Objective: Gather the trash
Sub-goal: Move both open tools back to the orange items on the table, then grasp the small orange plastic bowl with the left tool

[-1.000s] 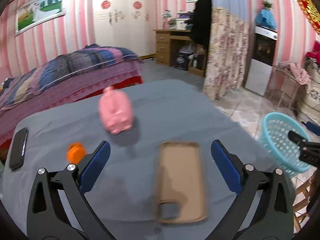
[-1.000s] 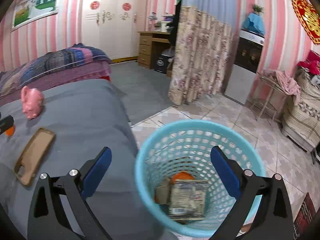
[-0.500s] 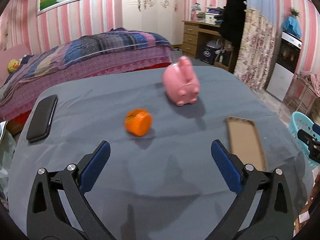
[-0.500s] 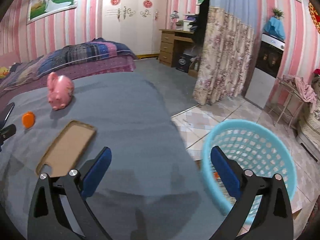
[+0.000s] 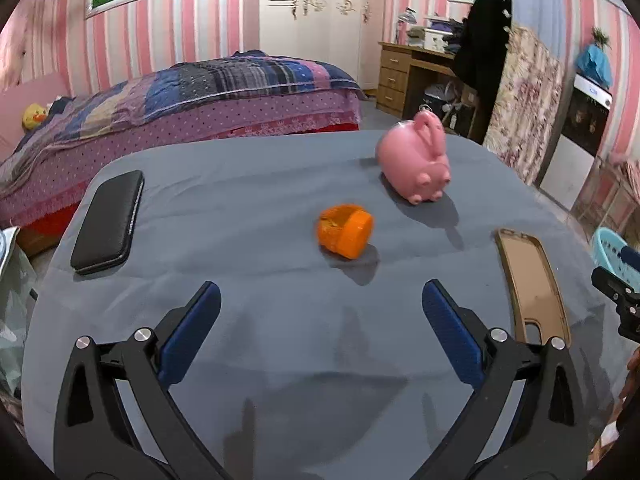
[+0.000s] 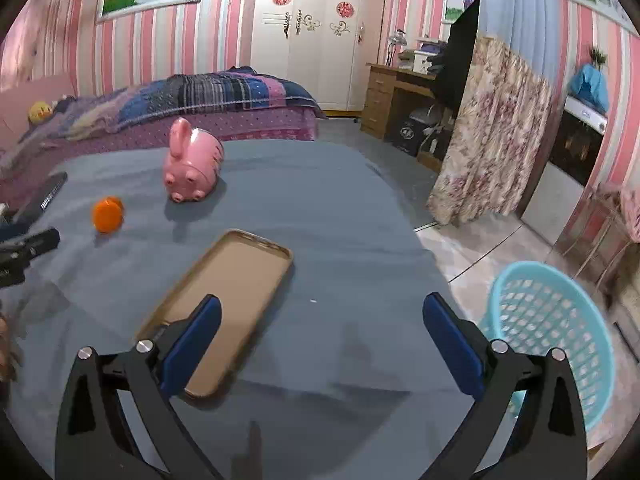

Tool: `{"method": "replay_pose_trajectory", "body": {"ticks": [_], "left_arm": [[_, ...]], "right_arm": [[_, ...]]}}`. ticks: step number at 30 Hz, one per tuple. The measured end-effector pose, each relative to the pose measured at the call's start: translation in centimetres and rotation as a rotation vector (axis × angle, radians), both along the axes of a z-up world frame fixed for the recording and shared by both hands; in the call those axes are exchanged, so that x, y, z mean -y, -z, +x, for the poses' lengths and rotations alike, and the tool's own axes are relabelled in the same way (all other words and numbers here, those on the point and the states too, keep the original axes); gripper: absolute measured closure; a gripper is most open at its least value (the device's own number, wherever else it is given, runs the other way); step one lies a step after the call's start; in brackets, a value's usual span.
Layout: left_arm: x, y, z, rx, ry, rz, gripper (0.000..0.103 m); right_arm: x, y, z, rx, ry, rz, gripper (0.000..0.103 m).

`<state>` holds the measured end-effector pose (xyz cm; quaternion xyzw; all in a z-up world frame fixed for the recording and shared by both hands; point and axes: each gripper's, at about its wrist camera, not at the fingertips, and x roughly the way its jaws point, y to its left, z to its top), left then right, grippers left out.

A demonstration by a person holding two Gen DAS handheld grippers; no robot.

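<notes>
An orange cap-like piece of trash lies on its side on the grey table cloth; it also shows in the right wrist view. My left gripper is open and empty, a short way in front of it. My right gripper is open and empty above the table's right part, with its left finger over a tan phone case. A light blue mesh basket stands on the floor beside the table at the right; its rim shows in the left wrist view.
A pink rabbit-shaped toy sits behind the cap. A black phone lies at the table's left. The phone case lies at the right. A bed stands behind the table, a floral curtain to the right.
Both grippers swung left. The orange cap moved to the middle of the left view. The right gripper left the basket and now looks over the table; the basket slid to its right edge.
</notes>
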<state>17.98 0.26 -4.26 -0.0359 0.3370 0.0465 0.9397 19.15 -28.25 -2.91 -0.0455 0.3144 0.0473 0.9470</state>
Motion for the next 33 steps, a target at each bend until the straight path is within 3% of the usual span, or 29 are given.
{"method": "replay_pose_trajectory", "body": {"ticks": [7,12,21,25,29,31,33], "left_arm": [[-1.4,0.0,-0.1,0.000,-0.006,0.026,0.006],[-2.5,1.0,1.1,-0.052,-0.003,-0.030,0.006],[-1.8,1.9,3.8,-0.085,0.025,-0.024,0.006],[-0.8,1.6,5.7,-0.076,0.033,-0.009,0.006],[0.6,1.6,7.5,-0.083,0.081,-0.004,0.039],[1.3,1.8,8.1,-0.082,0.107,0.018,0.050],[1.6,2.2,8.6,-0.109,0.134,0.020,0.081]], "right_arm": [[-1.3,-0.2,0.7,0.004,0.001,0.030,0.004],[-2.5,0.2,1.5,-0.006,-0.028,0.060,0.004],[-3.8,0.8,2.3,-0.063,-0.059,0.048,0.004],[-4.2,1.4,3.0,-0.075,-0.009,-0.010,0.004],[-2.7,2.0,3.6,-0.127,0.039,0.061,0.004],[-2.2,2.3,3.7,-0.143,0.046,0.093,0.004],[-2.0,2.3,3.6,-0.147,0.041,0.093,0.004]]}}
